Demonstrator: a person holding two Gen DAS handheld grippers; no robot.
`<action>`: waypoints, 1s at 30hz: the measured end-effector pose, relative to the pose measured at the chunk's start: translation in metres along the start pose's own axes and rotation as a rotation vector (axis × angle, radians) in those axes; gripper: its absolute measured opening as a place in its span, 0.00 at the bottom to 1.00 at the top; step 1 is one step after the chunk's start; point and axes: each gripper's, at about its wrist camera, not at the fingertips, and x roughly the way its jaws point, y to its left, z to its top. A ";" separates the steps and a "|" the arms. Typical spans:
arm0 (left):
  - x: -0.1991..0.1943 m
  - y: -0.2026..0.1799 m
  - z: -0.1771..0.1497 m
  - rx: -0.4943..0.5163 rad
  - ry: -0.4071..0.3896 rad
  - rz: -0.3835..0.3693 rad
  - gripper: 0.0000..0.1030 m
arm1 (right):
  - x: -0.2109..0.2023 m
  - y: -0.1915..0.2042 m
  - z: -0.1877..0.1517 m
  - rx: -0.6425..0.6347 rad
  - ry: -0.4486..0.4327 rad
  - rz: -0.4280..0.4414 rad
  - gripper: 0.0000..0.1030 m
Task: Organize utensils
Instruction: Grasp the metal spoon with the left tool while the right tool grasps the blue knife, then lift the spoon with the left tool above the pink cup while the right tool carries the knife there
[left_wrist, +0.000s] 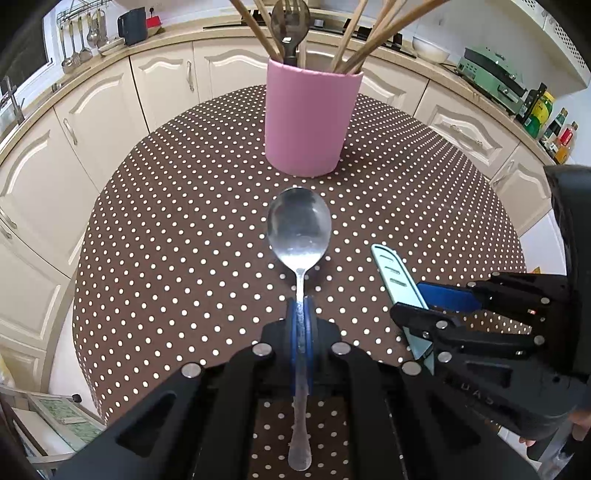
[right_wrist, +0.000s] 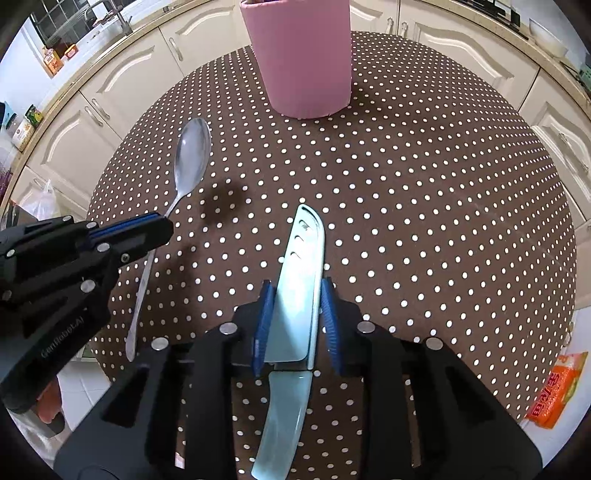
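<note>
A pink utensil holder (left_wrist: 312, 118) stands at the far side of the round dotted table (left_wrist: 166, 221) with wooden sticks and a dark spoon in it; it also shows in the right wrist view (right_wrist: 299, 55). My left gripper (left_wrist: 303, 321) is shut on the handle of a metal spoon (left_wrist: 299, 225), bowl pointing at the holder; the spoon also shows in the right wrist view (right_wrist: 192, 158). My right gripper (right_wrist: 295, 317) has its blue pads at both sides of a pale blue sheathed knife (right_wrist: 299, 273); the knife also shows in the left wrist view (left_wrist: 397, 277).
Cream kitchen cabinets (left_wrist: 74, 122) curve around the table. An orange packet (right_wrist: 557, 391) lies on the floor at the right. Hanging ladles (left_wrist: 77, 40), a bowl (left_wrist: 430, 48) and a green appliance (left_wrist: 491, 74) sit on the counter.
</note>
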 end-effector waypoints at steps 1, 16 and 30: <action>0.000 0.000 0.001 -0.003 -0.004 -0.002 0.04 | -0.001 -0.001 -0.001 -0.002 -0.010 -0.004 0.25; -0.039 -0.010 0.008 -0.018 -0.224 -0.074 0.04 | -0.076 -0.042 -0.017 0.056 -0.320 0.104 0.25; -0.068 -0.022 0.007 -0.002 -0.355 -0.136 0.04 | -0.119 -0.044 -0.030 0.058 -0.510 0.168 0.24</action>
